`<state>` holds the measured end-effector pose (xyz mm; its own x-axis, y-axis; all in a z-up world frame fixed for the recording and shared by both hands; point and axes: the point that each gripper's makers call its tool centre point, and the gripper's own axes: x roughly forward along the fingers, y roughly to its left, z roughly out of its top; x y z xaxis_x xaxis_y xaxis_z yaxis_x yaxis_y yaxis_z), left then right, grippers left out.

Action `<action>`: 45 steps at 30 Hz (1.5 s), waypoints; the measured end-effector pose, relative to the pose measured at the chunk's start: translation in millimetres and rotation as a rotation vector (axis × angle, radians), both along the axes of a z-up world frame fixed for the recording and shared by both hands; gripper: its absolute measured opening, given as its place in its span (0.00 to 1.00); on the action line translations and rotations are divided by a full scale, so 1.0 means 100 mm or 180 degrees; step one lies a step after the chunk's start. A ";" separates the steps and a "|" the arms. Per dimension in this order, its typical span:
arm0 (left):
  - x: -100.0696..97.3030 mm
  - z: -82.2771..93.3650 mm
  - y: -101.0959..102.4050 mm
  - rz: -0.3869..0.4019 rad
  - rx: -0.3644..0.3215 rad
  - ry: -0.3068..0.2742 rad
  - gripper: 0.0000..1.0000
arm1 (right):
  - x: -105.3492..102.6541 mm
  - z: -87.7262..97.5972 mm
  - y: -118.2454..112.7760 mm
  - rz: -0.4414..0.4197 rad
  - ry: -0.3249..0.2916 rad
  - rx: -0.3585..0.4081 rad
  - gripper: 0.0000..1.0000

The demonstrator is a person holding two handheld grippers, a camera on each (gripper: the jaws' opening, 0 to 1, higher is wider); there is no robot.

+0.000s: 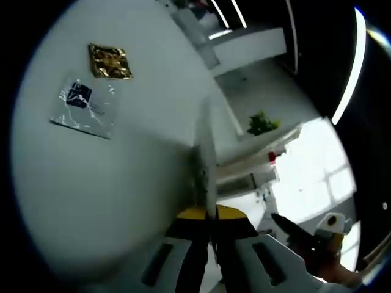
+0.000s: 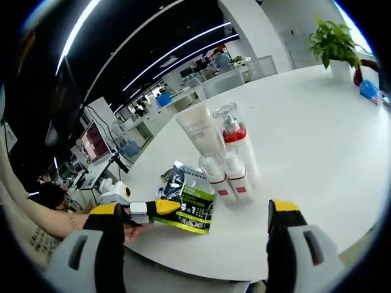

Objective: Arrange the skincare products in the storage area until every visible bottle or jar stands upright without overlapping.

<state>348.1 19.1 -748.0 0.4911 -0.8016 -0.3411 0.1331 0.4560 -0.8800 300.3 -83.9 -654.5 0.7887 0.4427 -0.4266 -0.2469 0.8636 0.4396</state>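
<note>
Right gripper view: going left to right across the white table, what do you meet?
Green sachet → two small red-banded bottles → tall clear-capped red-collared bottle → potted plant → blue item at the far edge. The white tube behind the bottles overlaps them, so it is left out.

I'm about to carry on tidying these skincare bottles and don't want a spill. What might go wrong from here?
1. The tall clear bottle with the red band, two small red-banded bottles and white tube stand tightly together; nudging one may topple the rest.
2. The green and black sachets lie by the round white table's edge and may slide off.
3. The left gripper, fingers closed, faces away from the bottles towards a gold foil sachet.
</note>
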 end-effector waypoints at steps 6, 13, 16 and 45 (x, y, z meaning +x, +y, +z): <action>0.08 -0.09 0.12 0.0131 0.0365 -0.0227 0.03 | 0.01 0.00 -0.05 -0.0042 -0.0007 -0.0016 0.99; 0.05 -0.15 0.19 -0.0099 0.0771 -0.0524 0.16 | 0.04 0.00 -0.12 -0.0090 -0.0019 -0.0029 0.99; 0.04 -0.16 0.20 -0.0181 0.0880 -0.0590 0.20 | 0.04 0.00 -0.13 -0.0099 -0.0024 -0.0036 0.99; 0.03 -0.16 0.25 -0.1721 0.2612 -0.2341 0.45 | 0.01 -0.05 -0.16 -0.0115 0.0004 -0.0032 0.99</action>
